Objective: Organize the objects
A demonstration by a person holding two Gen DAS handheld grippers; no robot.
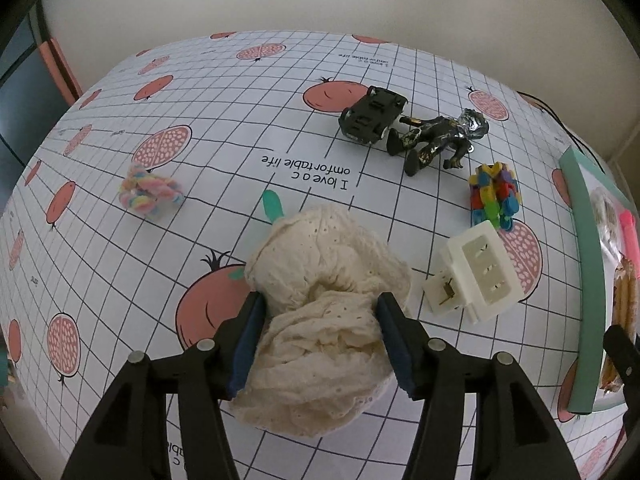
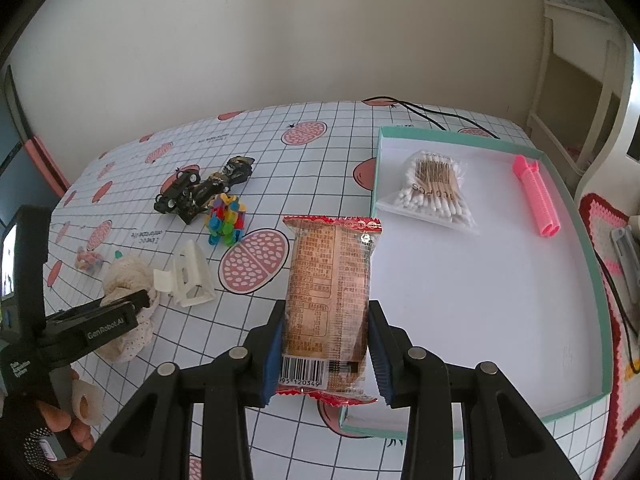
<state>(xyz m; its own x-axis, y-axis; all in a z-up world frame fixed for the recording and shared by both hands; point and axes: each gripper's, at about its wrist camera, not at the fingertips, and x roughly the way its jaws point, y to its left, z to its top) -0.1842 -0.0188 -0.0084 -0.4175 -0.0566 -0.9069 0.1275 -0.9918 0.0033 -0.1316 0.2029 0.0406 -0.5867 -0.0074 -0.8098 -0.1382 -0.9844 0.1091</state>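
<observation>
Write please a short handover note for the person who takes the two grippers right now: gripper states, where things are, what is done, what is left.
Left gripper: shut on the cream lace cloth, low over the table.
Right gripper: shut on the snack packet, at the near left edge of the green box.
Done: cotton swab bag and pink roller lie in the box.
Left on the table: toy car, dark figure, colourful block toy, white clip, pastel rope knot.
</observation>
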